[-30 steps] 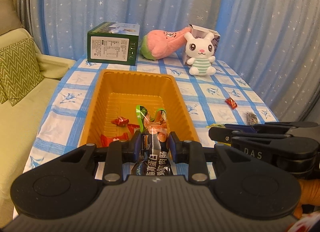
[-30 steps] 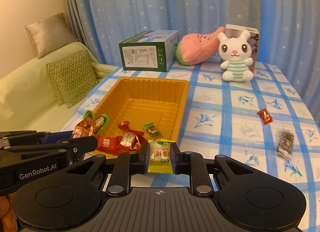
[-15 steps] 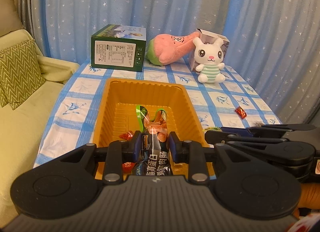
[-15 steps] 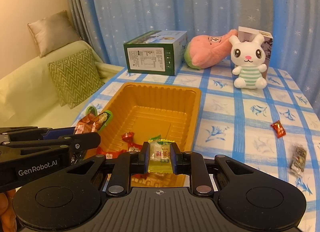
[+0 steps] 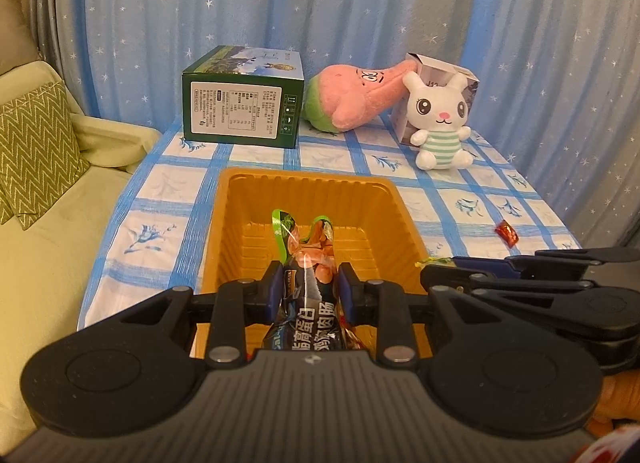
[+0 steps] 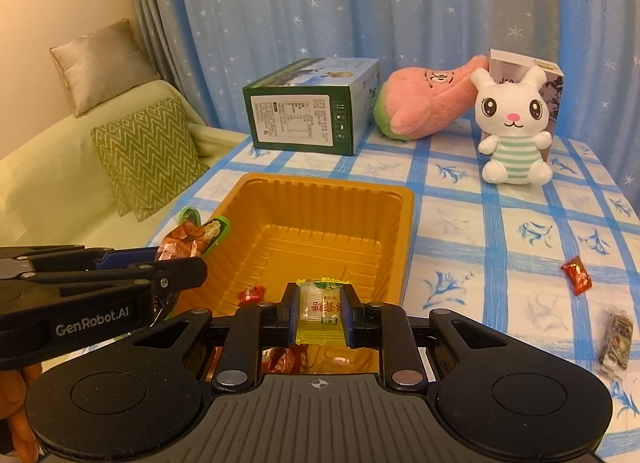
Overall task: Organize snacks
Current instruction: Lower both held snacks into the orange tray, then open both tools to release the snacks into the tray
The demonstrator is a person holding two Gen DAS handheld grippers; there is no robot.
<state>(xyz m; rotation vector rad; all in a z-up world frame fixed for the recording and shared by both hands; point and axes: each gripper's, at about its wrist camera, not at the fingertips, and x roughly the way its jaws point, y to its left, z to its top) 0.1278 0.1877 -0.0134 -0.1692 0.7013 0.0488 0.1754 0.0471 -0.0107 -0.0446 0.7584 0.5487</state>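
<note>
I have the left gripper (image 5: 307,288) pinching a sausage pack (image 5: 306,263) and the right gripper (image 6: 319,305) a yellow candy (image 6: 319,309), both probably over the tray (image 6: 404,231) for dropping

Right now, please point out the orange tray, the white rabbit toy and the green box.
orange tray (image 6: 324,180): right wrist view, far rim.
white rabbit toy (image 6: 514,153): right wrist view, striped belly.
green box (image 5: 240,113): left wrist view, label face.

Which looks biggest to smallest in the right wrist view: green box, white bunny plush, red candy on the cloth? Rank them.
1. green box
2. white bunny plush
3. red candy

The box and bunny stand about equally far back, so that order is fair. The candy lies nearer the camera yet looks far smaller.
</note>
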